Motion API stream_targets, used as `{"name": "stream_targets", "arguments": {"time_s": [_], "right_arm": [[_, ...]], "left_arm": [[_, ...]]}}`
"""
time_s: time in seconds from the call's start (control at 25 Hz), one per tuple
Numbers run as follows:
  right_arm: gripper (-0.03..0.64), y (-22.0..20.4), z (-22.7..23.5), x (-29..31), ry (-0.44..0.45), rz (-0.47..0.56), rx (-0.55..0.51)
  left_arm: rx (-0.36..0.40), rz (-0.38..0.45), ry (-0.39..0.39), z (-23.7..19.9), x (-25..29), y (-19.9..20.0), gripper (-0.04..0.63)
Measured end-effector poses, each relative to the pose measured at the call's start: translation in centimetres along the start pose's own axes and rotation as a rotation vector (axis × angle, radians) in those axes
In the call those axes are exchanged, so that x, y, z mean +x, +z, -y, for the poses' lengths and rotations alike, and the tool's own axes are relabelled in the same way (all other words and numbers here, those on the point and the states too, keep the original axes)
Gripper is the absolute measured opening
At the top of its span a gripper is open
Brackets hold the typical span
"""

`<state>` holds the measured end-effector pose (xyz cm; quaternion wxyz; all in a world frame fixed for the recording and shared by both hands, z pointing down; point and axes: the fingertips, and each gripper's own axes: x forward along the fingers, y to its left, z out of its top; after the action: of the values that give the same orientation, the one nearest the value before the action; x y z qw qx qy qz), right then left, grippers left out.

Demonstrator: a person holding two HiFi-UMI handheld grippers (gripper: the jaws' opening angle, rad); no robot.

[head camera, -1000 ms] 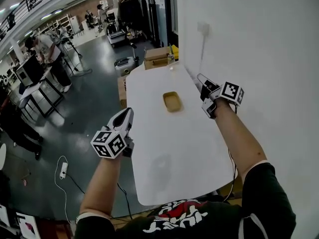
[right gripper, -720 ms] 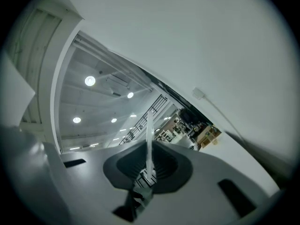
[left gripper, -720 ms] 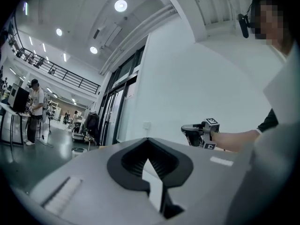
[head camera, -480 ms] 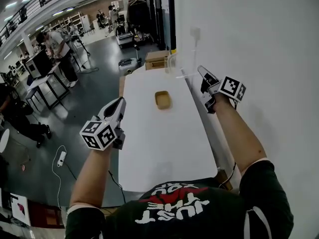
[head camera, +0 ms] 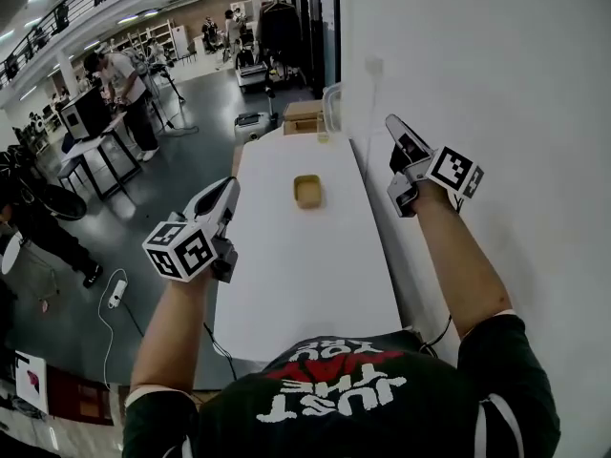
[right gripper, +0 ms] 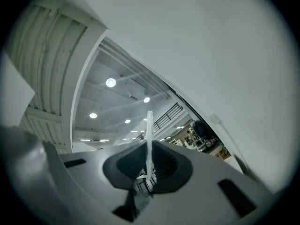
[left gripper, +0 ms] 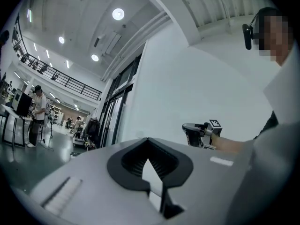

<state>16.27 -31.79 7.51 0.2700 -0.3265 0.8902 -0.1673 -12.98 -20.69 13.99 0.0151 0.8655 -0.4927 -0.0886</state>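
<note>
Both arms have drifted outward since a second ago: the left hand-held gripper [head camera: 225, 192] that hung over the worktop's left edge now hangs beside it, above the dark floor [head camera: 143, 189], and the right hand-held gripper [head camera: 395, 160] is lifted off the right edge, against the white wall [head camera: 506, 65]. In the left gripper view the jaws stand drawn in to a mere sliver, with nothing between them; in the right gripper view they meet in a thin seam, also empty. A small tan tray [head camera: 306, 191] lies alone on the white worktop [head camera: 305, 284], ahead of and between the two grippers, well apart from each. At the worktop's far end sits a cardboard box [head camera: 304, 114].
</note>
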Motion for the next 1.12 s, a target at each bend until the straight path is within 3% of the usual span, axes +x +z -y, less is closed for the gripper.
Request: {"name": "stream_targets", "arguments": {"time_s": [0.24, 1.12], "right_arm": [[0.034, 0.8, -1.0, -0.2, 0.018, 0.043, -0.071], [0.034, 0.9, -1.9, -0.1, 0.051, 0.068, -0.067]], "left_arm": [[0.014, 0.006, -0.013, 0.4, 0.2, 1.0, -0.002], [0.016, -0.006, -0.044, 0.6, 1.0, 1.0, -0.002]]}}
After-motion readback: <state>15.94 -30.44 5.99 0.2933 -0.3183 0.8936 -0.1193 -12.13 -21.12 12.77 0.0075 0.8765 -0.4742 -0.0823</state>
